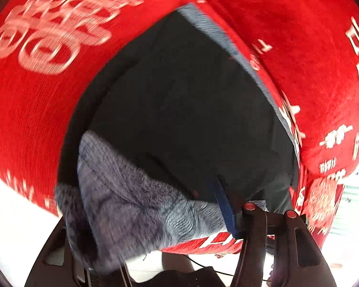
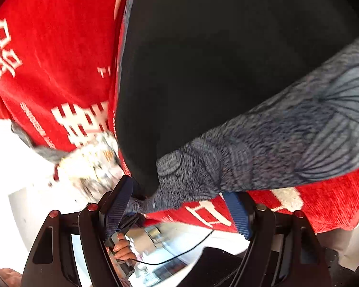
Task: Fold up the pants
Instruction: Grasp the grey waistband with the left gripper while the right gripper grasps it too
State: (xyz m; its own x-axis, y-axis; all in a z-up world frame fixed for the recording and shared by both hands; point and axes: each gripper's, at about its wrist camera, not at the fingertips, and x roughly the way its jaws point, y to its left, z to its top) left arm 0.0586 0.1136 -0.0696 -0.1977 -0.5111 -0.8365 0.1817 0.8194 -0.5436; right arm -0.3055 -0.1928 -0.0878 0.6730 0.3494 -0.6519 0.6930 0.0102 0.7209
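Note:
Black pants (image 1: 179,100) with a grey fleece lining lie spread on a red cloth (image 1: 31,110). In the left wrist view a turned-over flap of grey lining (image 1: 122,191) drapes over my left gripper (image 1: 150,203) and hides its left finger. Its right blue pad (image 1: 223,205) stands apart from the flap, so the jaws look open. In the right wrist view the pants (image 2: 227,71) fill the middle, with a band of grey lining (image 2: 287,138) along the near hem. My right gripper (image 2: 177,189) is open wide, and a corner of that lining lies loose between its fingers (image 2: 118,205).
The red cloth (image 2: 59,59) bears white characters and ends at a near edge, with pale floor below. A blurred white patterned item (image 2: 91,165) sits at the cloth's left edge. A thin black cable (image 2: 179,251) and a hand (image 2: 123,248) show under the right gripper.

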